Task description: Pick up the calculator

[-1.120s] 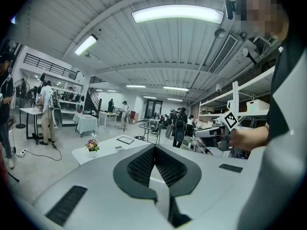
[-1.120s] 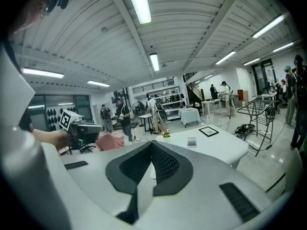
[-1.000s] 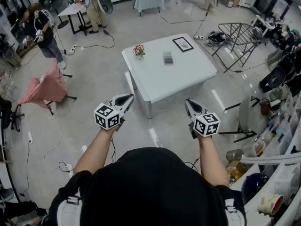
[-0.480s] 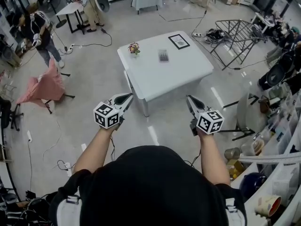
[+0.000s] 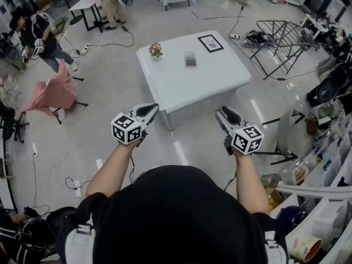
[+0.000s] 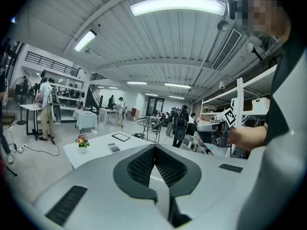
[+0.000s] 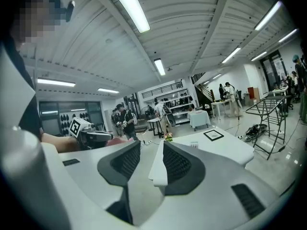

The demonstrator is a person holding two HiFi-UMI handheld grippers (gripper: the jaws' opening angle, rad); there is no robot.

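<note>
Jaws of the left gripper [image 5: 149, 110] sit clenched, the ribbed black pads [image 6: 141, 166] meeting at the tip with nothing between them. Those of the right gripper [image 5: 223, 113] have just been opening and stand released, only a bare gap between the pads. Both grippers hover over the glossy grey floor [image 5: 187, 147], short of the white surface [image 5: 220, 84] and well apart from the calculator [image 5: 190, 59]. It lies flat near the far middle of the surface, a small grey slab with a grid of keys, its print too small to read. Each gripper carries a cube [image 5: 127, 129] with bold black-and-white square markers. Left of the calculator, a small flower pot [image 5: 155, 50] stands near the corner. To its right lies a black-framed sheet [image 5: 210, 43], its lettering unreadable. A wire drying rack [image 5: 280, 37] stands to the right of the surface, and a chair [image 5: 52, 92] draped in pink cloth to the left.
</note>
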